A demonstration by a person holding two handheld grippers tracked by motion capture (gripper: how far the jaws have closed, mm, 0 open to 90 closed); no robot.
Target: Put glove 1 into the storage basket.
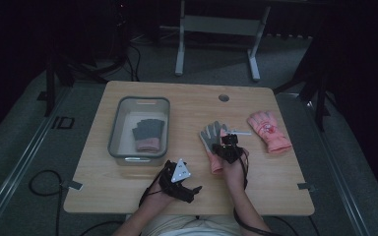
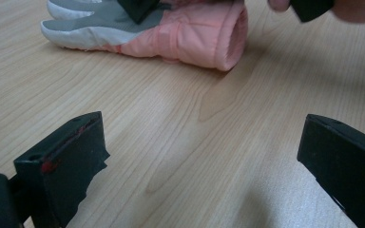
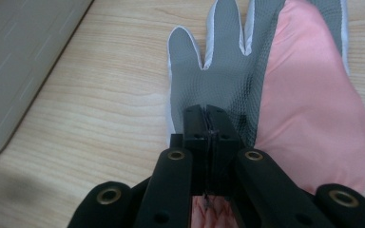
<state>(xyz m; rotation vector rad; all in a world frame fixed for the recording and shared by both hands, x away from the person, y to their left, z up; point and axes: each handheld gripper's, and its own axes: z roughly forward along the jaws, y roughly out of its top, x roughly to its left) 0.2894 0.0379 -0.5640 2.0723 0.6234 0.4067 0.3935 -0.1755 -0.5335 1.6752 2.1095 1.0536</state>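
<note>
Grey-and-pink glove point(image 1: 213, 142) flat on table, palm up, fingers pointing away, mid-table.

**Worktop and its load**

A pale wooden worktop point(image 1: 128, 187) carries a grey tray point(image 1: 114, 129) at the left, a grey-and-pink glove point(image 1: 211, 140) palm up near the middle, and a pink glove point(image 1: 269, 131) at the right.

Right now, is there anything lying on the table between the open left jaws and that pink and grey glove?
No. In the left gripper view, bare wood runs from the left gripper to the glove.
</note>
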